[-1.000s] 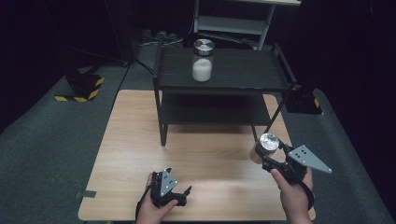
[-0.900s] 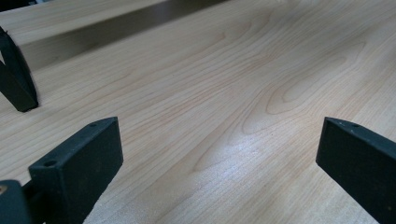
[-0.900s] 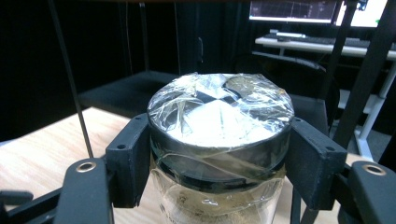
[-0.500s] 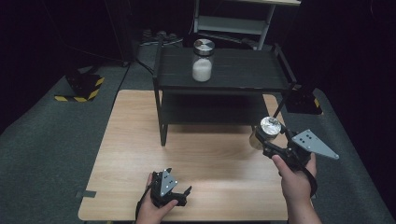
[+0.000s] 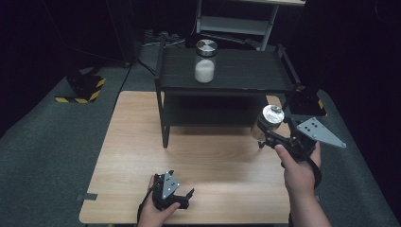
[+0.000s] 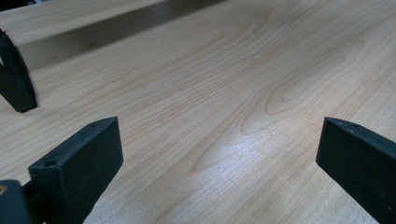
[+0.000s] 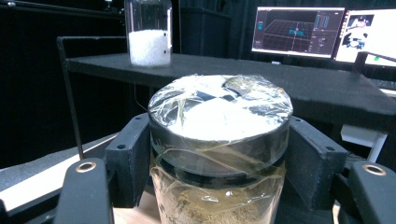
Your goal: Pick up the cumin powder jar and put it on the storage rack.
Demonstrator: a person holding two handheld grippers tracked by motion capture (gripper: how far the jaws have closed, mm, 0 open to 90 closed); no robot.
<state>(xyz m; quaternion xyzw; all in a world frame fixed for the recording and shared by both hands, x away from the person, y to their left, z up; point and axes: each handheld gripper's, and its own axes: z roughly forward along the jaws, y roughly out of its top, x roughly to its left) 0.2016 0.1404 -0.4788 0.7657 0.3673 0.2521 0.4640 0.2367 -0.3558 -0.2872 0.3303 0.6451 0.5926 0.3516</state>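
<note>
My right gripper (image 5: 270,135) is shut on a jar of brown powder (image 5: 267,122) with a shiny wrapped lid, held above the table's right side beside the black shelf (image 5: 227,80). In the right gripper view the jar (image 7: 219,140) sits clamped between both black jaws, just below the level of the shelf top (image 7: 289,88). A second jar holding white grains (image 5: 205,60) stands on the shelf top, and shows at the upper left of the right gripper view (image 7: 148,32). My left gripper (image 5: 182,197) rests low on the wooden table (image 5: 213,156) near the front edge, open with nothing between its jaws (image 6: 219,154).
The shelf's thin black legs (image 5: 164,120) stand on the table's far half, with a lower gap beneath the top. A shelf leg foot (image 6: 14,79) shows at the left in the left gripper view. Monitors (image 7: 299,30) glow behind the shelf. A yellow-black striped stand (image 5: 82,87) sits on the floor at left.
My right gripper has carried the brown jar up and away from me, towards the shelf's right end. The left gripper has stayed in place.
</note>
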